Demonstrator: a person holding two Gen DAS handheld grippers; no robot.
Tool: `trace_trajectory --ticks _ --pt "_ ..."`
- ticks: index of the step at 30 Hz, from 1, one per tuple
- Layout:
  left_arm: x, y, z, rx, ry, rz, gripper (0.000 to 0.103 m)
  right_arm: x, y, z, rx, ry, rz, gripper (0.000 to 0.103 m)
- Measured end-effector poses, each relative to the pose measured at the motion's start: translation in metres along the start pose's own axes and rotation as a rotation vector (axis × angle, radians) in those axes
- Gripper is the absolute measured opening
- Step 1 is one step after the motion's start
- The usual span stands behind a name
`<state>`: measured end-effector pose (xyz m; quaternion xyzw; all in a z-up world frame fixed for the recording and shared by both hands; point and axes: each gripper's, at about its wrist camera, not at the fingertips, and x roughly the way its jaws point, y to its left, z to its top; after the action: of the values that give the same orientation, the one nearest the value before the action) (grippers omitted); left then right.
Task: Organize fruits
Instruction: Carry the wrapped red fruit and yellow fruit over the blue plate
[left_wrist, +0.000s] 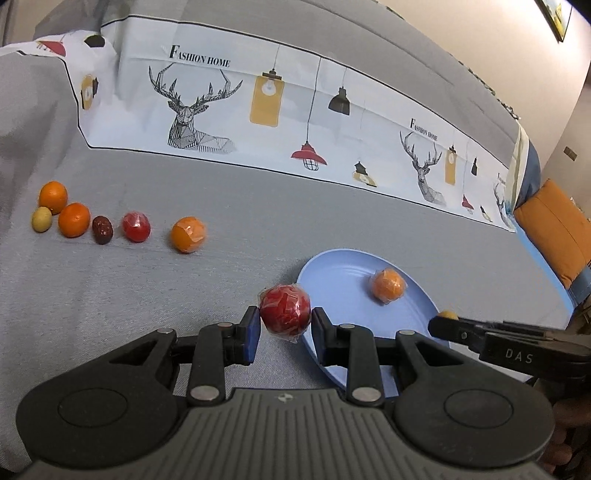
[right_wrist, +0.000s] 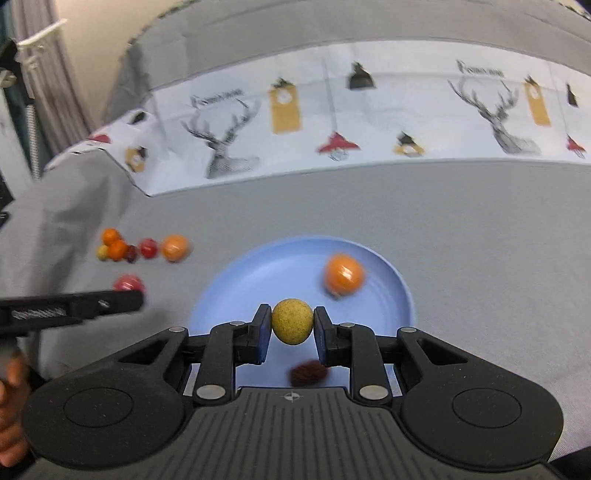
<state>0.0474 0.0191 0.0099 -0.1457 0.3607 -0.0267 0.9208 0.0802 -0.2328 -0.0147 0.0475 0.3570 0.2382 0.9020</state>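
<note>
Left hand-held gripper (left_wrist: 285, 325) clamping glossy wrapped red ball (left_wrist: 285, 309), right hand-held gripper (right_wrist: 292, 326) clamping speckled yellow fruit (right_wrist: 292, 321)

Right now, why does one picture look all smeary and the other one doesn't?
The right wrist view is motion-blurred: the orange fruit on the blue plate and the deer cloth smear. The left wrist view is sharp, though the fisheye lens bends the cloth's edges.

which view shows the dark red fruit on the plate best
The right wrist view: the dark fruit lies on the blue plate, blurred, just below the held yellow fruit. In the left wrist view the gripper body hides that spot.
</note>
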Motion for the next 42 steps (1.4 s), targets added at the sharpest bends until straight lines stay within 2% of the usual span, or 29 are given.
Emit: trace_trajectory --ticks 10,42 --pt "0.014 0.000 -0.001 -0.007 0.023 -0.006 0.033 0.000 -0.006 0.002 0.018 -0.051 -0.015 0.026" --pt "0.019 -0.003 -0.002 0.007 0.016 -0.032 0.033 0.006 -0.003 -0.001 0.009 -0.045 -0.041 0.026"
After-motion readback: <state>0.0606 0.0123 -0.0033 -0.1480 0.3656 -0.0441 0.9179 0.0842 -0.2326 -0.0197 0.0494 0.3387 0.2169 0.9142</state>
